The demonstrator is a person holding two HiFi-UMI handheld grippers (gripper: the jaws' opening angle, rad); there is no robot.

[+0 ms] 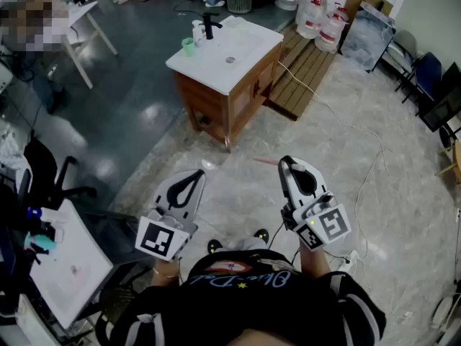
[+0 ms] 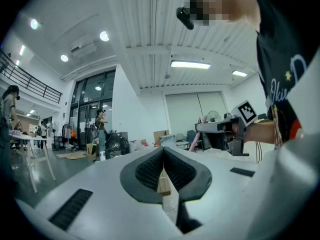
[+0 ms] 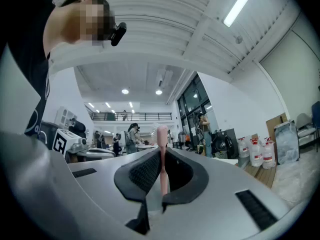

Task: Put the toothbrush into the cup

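My right tongs (image 1: 285,163) are clamped on the pink toothbrush (image 3: 161,136); my left tongs (image 1: 196,176), alongside, are closed on nothing; the green cup (image 1: 188,47) stands well ahead on the washbasin (image 1: 241,63); I'd hold this pinch firm, approach, then align the brush above the rim before releasing.

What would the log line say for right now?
right gripper: shut on pink toothbrush | left gripper: shut, empty | green cup: on washstand, ahead | step: toothbrush not yet in cup
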